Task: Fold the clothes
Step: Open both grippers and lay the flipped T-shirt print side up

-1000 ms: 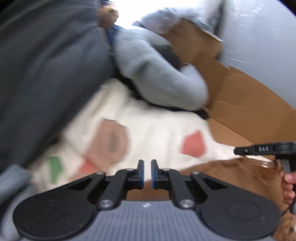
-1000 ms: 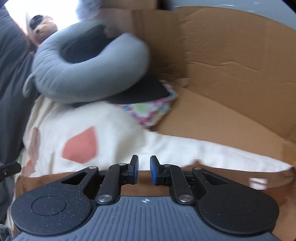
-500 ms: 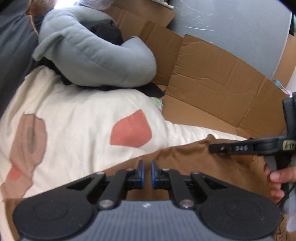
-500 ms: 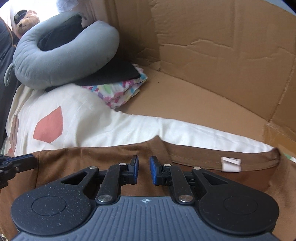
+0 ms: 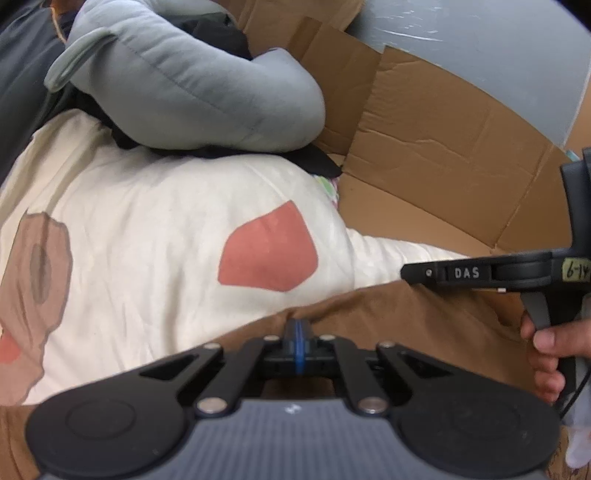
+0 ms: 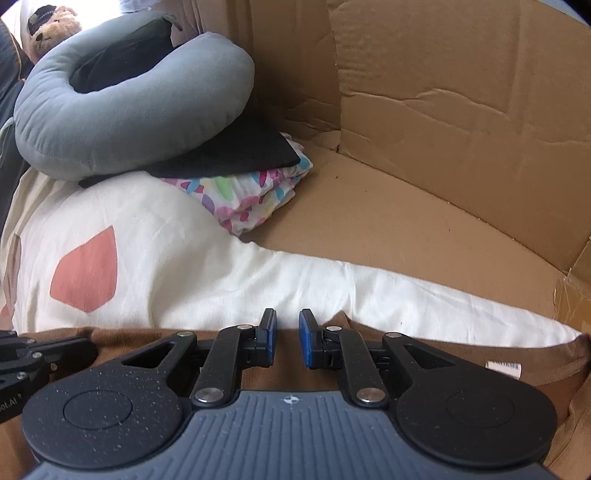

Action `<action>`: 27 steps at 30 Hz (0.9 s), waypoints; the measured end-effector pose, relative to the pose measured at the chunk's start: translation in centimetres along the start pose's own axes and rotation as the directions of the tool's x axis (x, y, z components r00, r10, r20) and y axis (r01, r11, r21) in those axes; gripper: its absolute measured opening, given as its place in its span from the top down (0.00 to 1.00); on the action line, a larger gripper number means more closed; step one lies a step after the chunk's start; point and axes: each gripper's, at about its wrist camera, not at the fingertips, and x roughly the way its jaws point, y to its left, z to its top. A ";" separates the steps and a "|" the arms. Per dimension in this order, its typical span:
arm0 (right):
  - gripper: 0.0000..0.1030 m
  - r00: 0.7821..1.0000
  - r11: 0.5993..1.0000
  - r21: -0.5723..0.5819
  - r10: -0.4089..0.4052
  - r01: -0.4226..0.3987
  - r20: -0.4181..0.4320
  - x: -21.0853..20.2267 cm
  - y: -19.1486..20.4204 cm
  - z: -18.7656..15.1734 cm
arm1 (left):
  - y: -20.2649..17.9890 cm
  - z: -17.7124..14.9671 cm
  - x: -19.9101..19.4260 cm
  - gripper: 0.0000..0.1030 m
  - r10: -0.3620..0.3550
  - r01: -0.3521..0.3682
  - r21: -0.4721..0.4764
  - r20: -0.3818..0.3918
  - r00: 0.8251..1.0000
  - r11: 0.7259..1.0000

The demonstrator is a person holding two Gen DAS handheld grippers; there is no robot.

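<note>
A brown garment (image 5: 406, 332) lies over a cream quilt (image 5: 166, 221) that has red patches. My left gripper (image 5: 297, 328) is closing. Its blue pads meet on a small peak of the garment's upper edge. In the left wrist view my right gripper (image 5: 406, 274) comes in from the right, held by a hand (image 5: 550, 343), with its tip at the same edge. In the right wrist view my right gripper (image 6: 288, 332) stands over the brown garment (image 6: 461, 354) with a narrow gap between its pads. No fabric shows pinched there. A white label (image 6: 504, 367) marks the collar.
A grey U-shaped pillow (image 6: 110, 122) rests on a folded black cloth (image 6: 240, 151) and a folded flowered cloth (image 6: 258, 199) at the back left. Cardboard walls (image 6: 443, 74) enclose the back and right, above a bare cardboard floor (image 6: 388, 221). A teddy bear (image 6: 48, 26) sits at the far left.
The left gripper came down from beside the dark grey cloth onto the brown garment's edge, and its small gap closed. The right gripper sank a little; its gap stayed the same.
</note>
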 end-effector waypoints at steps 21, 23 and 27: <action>0.58 0.993 0.979 -0.187 -0.095 0.080 -0.070 -18.6 -15.3 -4.4 | -2.2 1.4 -5.4 0.56 0.040 -0.040 0.042 -0.004 0.999 0.998; 0.58 0.992 0.981 -0.174 -0.096 0.080 -0.086 -19.9 -17.4 -5.7 | -2.1 1.2 -6.1 0.50 0.057 -0.057 0.025 -0.019 0.998 0.998; 0.58 0.987 0.987 -0.130 -0.111 0.095 -0.120 -22.5 -20.8 -9.1 | -2.3 0.1 -7.2 0.49 0.092 -0.092 0.012 -0.070 0.993 0.996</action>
